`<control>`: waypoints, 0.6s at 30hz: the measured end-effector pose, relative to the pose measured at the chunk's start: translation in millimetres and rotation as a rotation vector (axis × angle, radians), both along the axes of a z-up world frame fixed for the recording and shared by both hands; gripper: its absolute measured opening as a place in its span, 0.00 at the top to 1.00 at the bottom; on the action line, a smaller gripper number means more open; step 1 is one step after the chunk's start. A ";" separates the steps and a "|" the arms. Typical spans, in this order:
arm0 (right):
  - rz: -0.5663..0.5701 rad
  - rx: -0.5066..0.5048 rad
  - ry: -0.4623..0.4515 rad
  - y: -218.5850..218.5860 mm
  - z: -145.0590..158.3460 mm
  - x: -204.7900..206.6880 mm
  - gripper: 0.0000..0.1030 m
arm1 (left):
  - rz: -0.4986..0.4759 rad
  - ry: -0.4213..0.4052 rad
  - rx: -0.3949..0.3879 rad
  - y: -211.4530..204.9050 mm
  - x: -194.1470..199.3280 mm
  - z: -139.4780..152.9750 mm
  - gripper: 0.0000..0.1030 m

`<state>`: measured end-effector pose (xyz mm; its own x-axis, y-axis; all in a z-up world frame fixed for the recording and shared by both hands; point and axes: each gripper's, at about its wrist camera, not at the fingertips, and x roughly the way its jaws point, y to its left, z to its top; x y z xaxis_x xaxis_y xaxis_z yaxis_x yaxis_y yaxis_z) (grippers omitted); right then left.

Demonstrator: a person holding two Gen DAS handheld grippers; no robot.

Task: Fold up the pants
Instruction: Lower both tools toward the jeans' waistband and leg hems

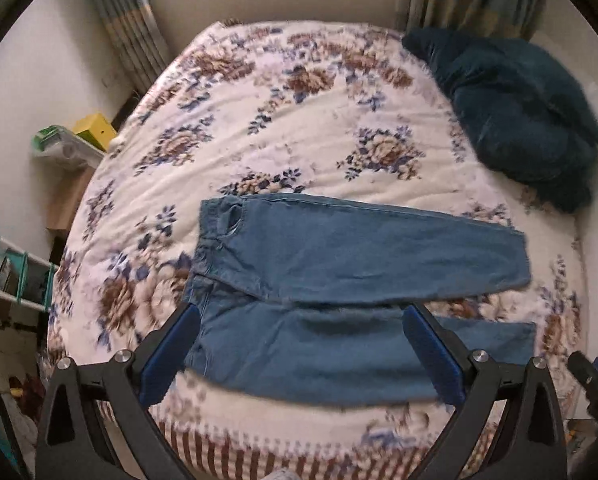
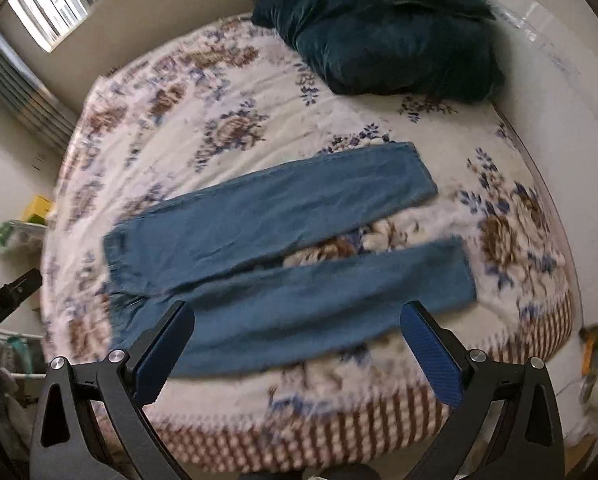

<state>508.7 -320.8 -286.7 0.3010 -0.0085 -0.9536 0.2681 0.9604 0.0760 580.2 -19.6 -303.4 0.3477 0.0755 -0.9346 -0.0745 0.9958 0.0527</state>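
Blue denim pants (image 1: 351,264) lie flat on the floral bedspread (image 1: 283,120), waistband to the left and both legs stretched to the right. In the right wrist view the pants (image 2: 275,224) show a gap of bedspread (image 2: 179,128) between the two legs. My left gripper (image 1: 301,316) hovers open above the near leg, close to the waist end, with nothing between its blue pads. My right gripper (image 2: 297,314) also stands open over the near leg, holding nothing. The tip of the right gripper shows at the lower right edge of the left wrist view.
A dark teal pillow (image 1: 515,112) lies at the far right of the bed, also in the right wrist view as the pillow (image 2: 391,36). A shelf with a yellow box (image 1: 93,130) stands left of the bed. Curtains (image 1: 127,28) hang behind. The bed's near edge drops off below the grippers.
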 end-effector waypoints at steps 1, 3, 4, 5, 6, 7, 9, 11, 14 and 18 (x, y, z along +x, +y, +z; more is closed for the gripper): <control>0.008 -0.003 0.012 -0.9 -11.7 15.0 0.00 | -0.002 0.013 0.013 -0.9 15.9 -14.8 0.00; 0.026 -0.019 0.042 -6.0 -44.3 57.5 0.00 | -0.017 0.061 0.025 -4.7 48.1 -47.7 0.00; 0.042 -0.022 0.061 -7.3 -61.1 77.8 0.00 | -0.023 0.073 0.028 -5.0 61.6 -60.6 0.00; 0.063 -0.024 0.078 -9.5 -77.4 96.1 0.00 | -0.038 0.088 0.040 -8.0 75.6 -76.3 0.00; 0.087 -0.032 0.098 -11.4 -94.7 115.2 0.00 | -0.057 0.103 0.054 -10.6 88.0 -91.1 0.00; 0.117 -0.045 0.115 -12.4 -111.2 134.5 0.00 | -0.086 0.117 0.071 -16.2 102.2 -108.3 0.00; 0.196 -0.080 0.158 -11.9 -150.9 177.7 0.00 | -0.149 0.139 0.141 -27.2 126.3 -141.1 0.00; 0.294 -0.127 0.197 -5.4 -192.8 216.5 0.00 | -0.231 0.173 0.207 -41.5 154.9 -180.5 0.00; 0.425 -0.183 0.261 8.3 -251.8 266.6 0.00 | -0.333 0.226 0.247 -57.4 190.2 -227.9 0.00; 0.568 -0.206 0.350 27.9 -324.9 317.8 0.00 | -0.479 0.321 0.270 -71.6 230.7 -286.1 0.00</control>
<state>826.5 -292.9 -611.6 -0.0122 -0.1319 -0.9912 -0.3042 0.9448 -0.1220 810.8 -91.3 -589.5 0.1072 0.2284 -0.9676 0.4375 0.8631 0.2522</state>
